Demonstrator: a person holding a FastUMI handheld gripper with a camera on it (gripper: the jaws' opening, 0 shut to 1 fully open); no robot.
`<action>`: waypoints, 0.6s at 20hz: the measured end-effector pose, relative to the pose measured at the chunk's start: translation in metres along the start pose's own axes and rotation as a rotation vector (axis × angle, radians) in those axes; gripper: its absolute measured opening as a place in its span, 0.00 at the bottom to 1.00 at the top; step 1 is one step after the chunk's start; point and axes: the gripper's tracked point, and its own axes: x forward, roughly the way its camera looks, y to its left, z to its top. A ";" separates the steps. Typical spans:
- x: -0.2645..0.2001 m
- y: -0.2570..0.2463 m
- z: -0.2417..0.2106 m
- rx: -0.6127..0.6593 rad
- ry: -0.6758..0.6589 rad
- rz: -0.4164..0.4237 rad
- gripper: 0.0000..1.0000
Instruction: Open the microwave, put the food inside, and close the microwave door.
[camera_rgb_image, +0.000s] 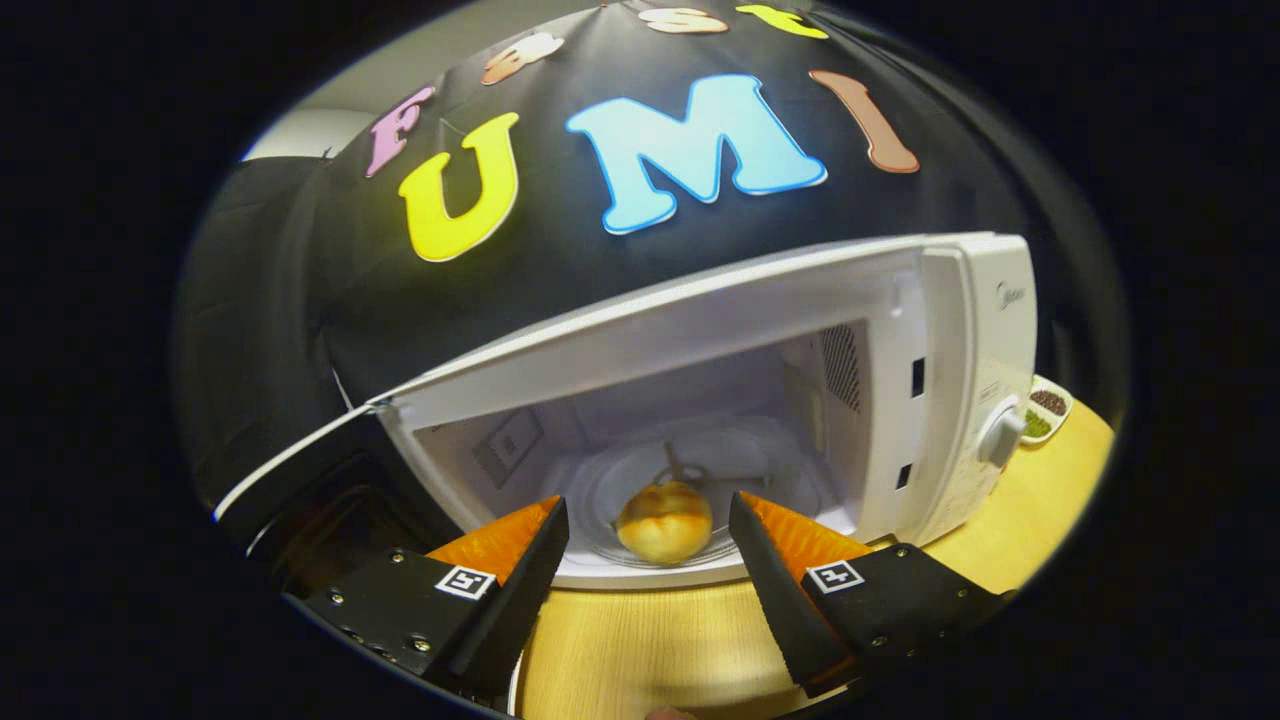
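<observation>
With the bun (664, 521) set inside the microwave (930, 400), the tool (648, 528), spread wide and empty, is best drawn straight back, then the door (300, 480) swung closed.

Tongs (648, 510) spread wide, fingers apart, gripping nothing

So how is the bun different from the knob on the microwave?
The bun is golden brown and round like a ball; the knob is white and flatter. The bun lies loose on the glass plate inside the microwave, just beyond the open fingers, while the knob is fixed outside on the front panel. Both look roundish.
</observation>
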 end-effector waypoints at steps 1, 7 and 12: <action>-0.014 0.003 0.004 -0.018 -0.009 0.002 0.98; -0.104 0.036 0.029 -0.088 -0.062 0.057 0.97; -0.168 0.074 0.048 -0.126 -0.124 0.113 0.97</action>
